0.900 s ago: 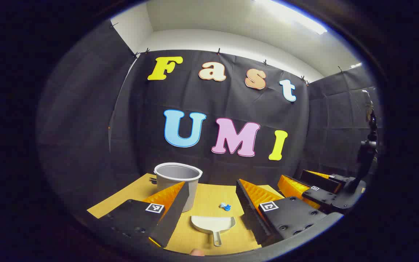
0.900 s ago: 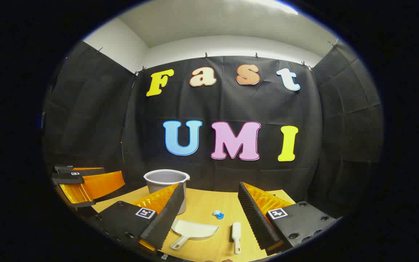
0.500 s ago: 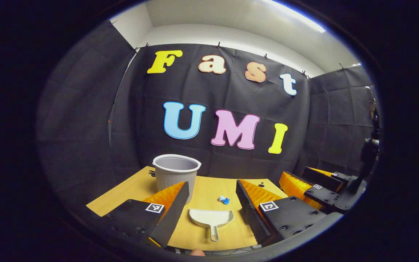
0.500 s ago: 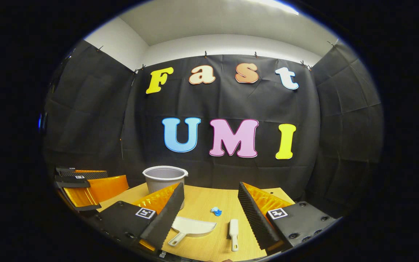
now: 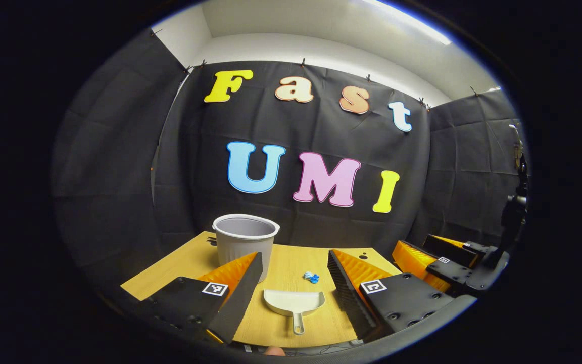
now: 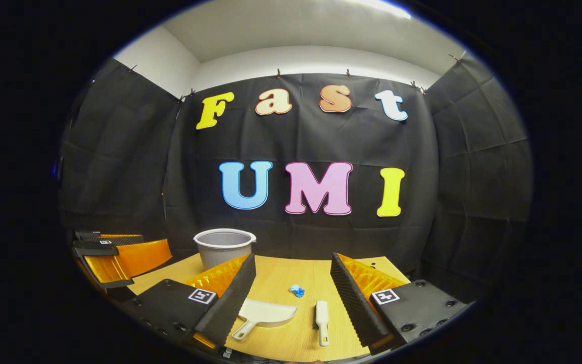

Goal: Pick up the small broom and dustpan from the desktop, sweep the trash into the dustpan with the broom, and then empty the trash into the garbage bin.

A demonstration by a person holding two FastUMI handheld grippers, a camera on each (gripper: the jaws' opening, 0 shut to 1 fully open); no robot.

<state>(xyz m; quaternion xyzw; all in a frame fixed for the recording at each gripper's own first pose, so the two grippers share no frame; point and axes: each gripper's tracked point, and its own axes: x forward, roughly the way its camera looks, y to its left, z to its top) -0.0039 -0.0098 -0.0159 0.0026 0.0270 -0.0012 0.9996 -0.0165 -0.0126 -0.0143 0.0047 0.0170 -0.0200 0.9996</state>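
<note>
Left tool point(image 5: 291, 275) and right tool point(image 6: 291, 283) both wide open, empty, above the counter point(image 6: 281, 275). Dustpan point(image 5: 293, 302) and broom point(image 6: 322, 316) lie flat side by side: likely light, stiff, slippery plastic; grip each by its handle.

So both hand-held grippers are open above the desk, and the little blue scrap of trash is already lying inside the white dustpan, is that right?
Not quite. The crumpled blue scrap of trash lies on the bare wooden desktop, just beyond the white plastic dustpan, not inside it; the right gripper view shows the gap. The rest holds: the left hand-held gripper and right hand-held gripper are both open above the desk.
</note>
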